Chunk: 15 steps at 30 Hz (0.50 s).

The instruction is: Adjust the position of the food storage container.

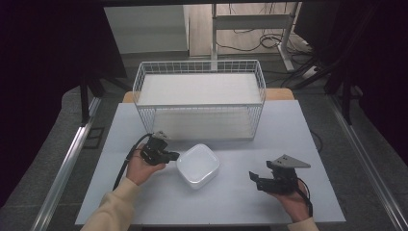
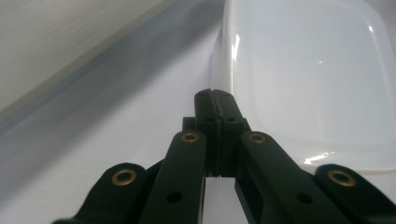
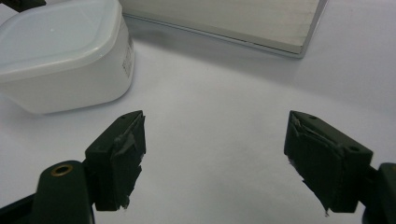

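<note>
Pale grey tabletop (image 1: pixel 240 202) is seen bearing a white lidded container (image 1: pixel 197 165) near its middle, in front of a white wire basket (image 1: pixel 199 98). Just beside the container's left edge, the left gripper (image 1: pixel 172 155) is held with jaws pressed together (nothing between them). Well apart, the right gripper (image 1: pixel 254 179) is held spread.

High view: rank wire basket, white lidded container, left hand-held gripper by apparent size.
1. Wire basket, largest by far, though it sits farthest from the camera.
2. White lidded container, mid-sized.
3. Left hand-held gripper, smallest in outline, jaws shut beside the container; its cable and the hand partly covering it make its full extent unsure.
</note>
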Available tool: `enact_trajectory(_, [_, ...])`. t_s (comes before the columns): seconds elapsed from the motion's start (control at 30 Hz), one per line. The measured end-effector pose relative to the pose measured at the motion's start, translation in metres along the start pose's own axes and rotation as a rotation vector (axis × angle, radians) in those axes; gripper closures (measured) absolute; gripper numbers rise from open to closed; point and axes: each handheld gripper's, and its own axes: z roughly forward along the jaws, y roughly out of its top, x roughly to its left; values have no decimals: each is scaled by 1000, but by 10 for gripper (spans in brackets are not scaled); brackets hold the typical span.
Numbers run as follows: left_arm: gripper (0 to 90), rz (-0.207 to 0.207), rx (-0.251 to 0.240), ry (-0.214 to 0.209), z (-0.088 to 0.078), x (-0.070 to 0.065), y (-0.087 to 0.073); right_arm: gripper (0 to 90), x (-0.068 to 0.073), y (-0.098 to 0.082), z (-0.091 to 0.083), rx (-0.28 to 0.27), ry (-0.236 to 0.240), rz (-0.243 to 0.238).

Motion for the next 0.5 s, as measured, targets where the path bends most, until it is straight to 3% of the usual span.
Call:
enact_trajectory(0.17, [900,-4,-2,-10,1,-1,1,204,0,0,0,-1,-1,2])
enact_trajectory(0.37, [900,-33,6,25,0,11,2,204,-1,0,0,-1,0,4])
enact_trajectory(0.5, [900,-44,36,24,8,15,4,204,-1,0,0,0,-2,2])
